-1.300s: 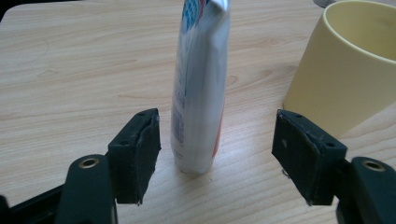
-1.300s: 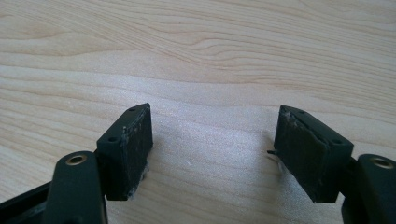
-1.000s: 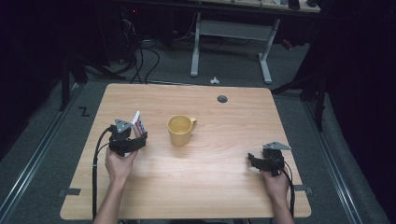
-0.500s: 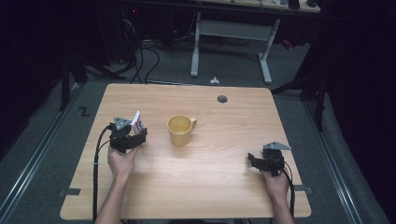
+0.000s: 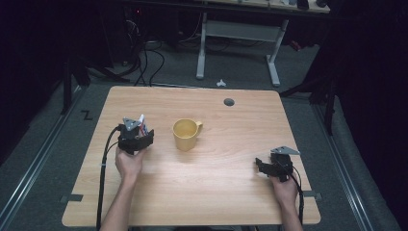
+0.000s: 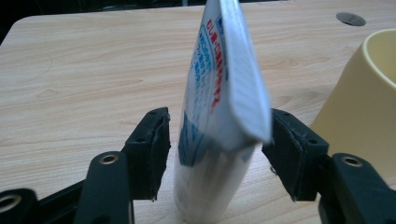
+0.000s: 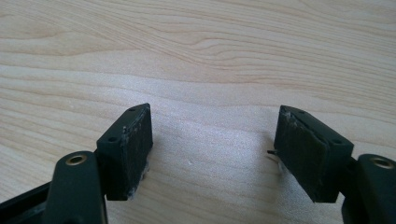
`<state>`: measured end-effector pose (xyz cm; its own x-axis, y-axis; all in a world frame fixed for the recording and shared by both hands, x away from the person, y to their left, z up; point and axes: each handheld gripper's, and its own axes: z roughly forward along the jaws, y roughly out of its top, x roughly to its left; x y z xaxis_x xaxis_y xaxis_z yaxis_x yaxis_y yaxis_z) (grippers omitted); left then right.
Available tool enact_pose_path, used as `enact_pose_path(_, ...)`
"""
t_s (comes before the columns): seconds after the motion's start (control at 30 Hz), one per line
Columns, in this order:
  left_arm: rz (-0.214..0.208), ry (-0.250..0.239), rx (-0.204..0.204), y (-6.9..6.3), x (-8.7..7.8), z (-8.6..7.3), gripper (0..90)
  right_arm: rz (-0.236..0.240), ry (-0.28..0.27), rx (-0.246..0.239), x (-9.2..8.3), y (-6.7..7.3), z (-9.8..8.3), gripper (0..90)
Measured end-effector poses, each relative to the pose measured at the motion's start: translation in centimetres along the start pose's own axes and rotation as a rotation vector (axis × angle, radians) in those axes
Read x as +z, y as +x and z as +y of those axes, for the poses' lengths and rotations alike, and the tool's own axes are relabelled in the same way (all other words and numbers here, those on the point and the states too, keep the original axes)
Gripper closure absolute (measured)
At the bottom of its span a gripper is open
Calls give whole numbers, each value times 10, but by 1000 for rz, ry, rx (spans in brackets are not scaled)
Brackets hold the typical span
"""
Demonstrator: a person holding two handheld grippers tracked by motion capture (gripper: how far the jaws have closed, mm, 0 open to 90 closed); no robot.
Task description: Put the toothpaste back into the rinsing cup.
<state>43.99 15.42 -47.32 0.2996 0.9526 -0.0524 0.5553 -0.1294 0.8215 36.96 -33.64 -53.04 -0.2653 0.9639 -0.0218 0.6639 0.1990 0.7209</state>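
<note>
The wooden surface (image 5: 216,192) is bare near me. My left hand-held gripper (image 6: 217,154) has just been closing around the toothpaste tube (image 6: 219,116), pads not yet pressing; I should squeeze gently, keeping it upright beside the yellow mug (image 5: 185,134). My right hand-held gripper (image 7: 212,149) rests open.

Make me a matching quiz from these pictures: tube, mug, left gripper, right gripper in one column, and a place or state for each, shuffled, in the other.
Things:
1. tube
2. mug
3. left gripper
4. right gripper

Places or states:
A. yellow, near the table's middle
B. open over bare wood, nothing between the jaws
C. white with red and blue print, standing upright
D. jaws on either side of the tube, gaps showing

Pairs: 1-C, 2-A, 3-D, 4-B
</note>
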Motion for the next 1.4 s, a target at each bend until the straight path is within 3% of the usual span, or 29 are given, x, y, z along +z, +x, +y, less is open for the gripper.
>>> enact_pose_path(0.7,26,0,-18,2,7,0,596,0,0,0,0,0,0,280)
enact_pose_path(1.4,4,1,-21,5,5,0,648,1,0,-1,0,0,0,280)
